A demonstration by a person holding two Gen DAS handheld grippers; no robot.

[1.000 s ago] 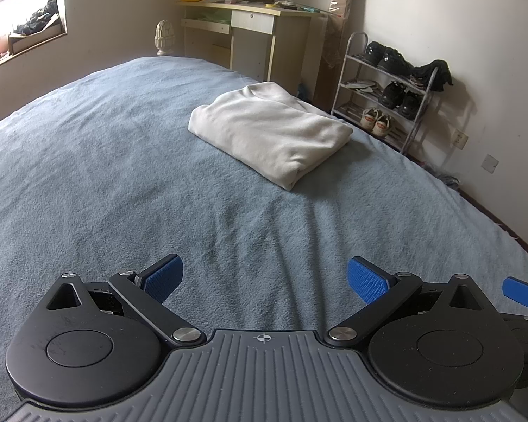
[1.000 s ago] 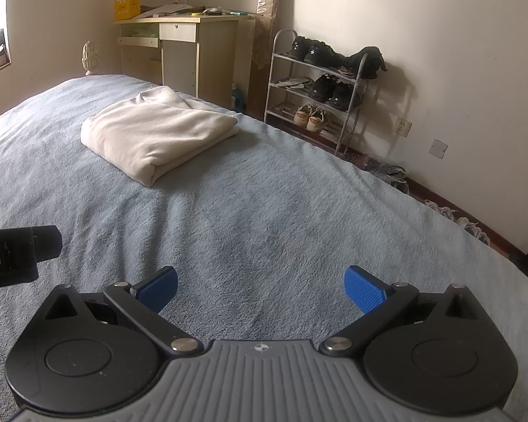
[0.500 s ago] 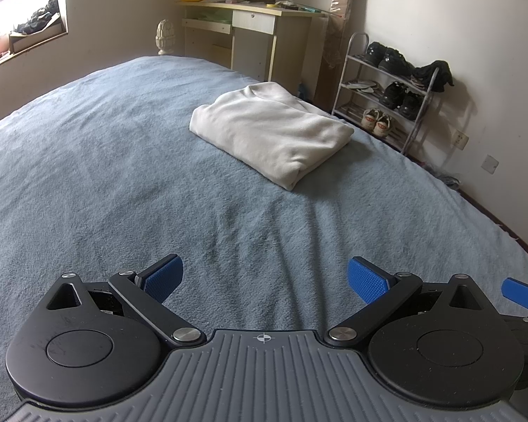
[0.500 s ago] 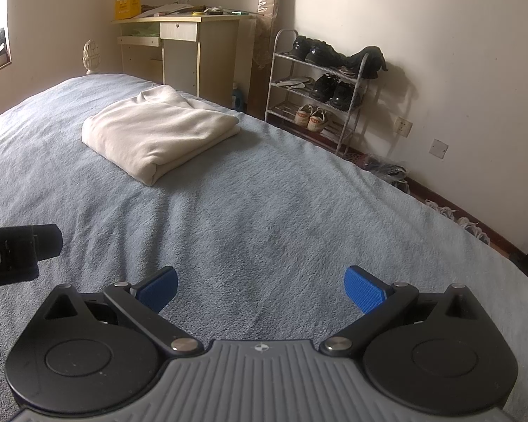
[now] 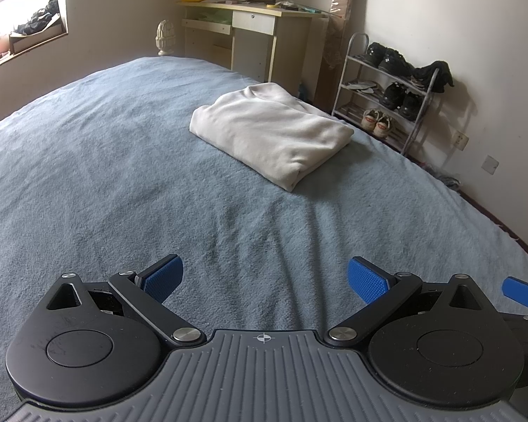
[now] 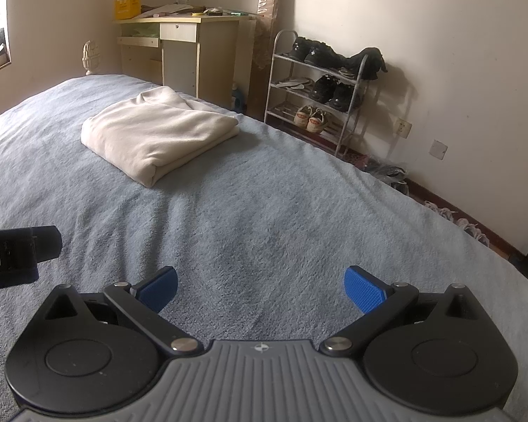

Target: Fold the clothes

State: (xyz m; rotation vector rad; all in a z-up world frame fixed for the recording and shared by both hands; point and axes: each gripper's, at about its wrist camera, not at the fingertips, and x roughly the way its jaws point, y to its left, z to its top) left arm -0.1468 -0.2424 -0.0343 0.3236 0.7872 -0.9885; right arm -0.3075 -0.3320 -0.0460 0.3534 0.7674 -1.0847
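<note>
Nothing moved, folded cream garment (image 5: 274,133) on bed (image 5: 88,176), socket (image 6: 403,127) nearer rightward.

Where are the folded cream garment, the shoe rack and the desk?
folded cream garment (image 5: 271,133), left wrist view, middle of its top face
shoe rack (image 6: 360,86), right wrist view, right upright post
desk (image 6: 177,32), right wrist view, drawer front

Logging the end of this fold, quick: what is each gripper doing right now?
Left gripper: open, holding nothing, above the blue blanket.
Right gripper: open, holding nothing; the folded cream garment lies ahead, untouched.
</note>
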